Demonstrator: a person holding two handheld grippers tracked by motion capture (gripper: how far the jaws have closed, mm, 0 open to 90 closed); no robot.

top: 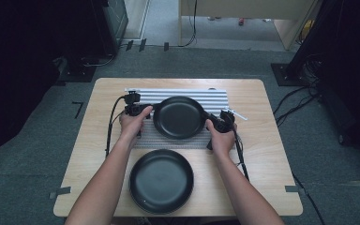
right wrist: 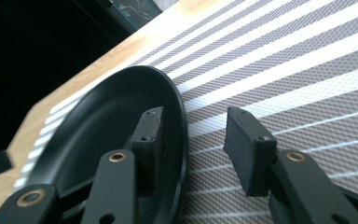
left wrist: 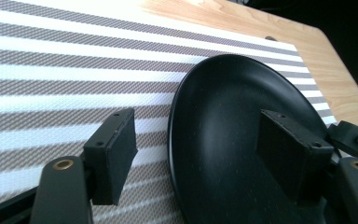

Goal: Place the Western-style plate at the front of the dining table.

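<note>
High view shows what neither tool view does: a second round black plate (top: 161, 180) on the bare wooden bench (top: 262, 140), nearer the person than both tools. Between the tools, the round black shallow plate (top: 178, 117) lies on the grey-and-white striped mat (top: 215, 96). Left tool (left wrist: 205, 154) and right tool (right wrist: 198, 144) each straddle that plate's rim, jaws parted and pads clear of it. Both forearms reach forward, hands flanking the plate.
</note>
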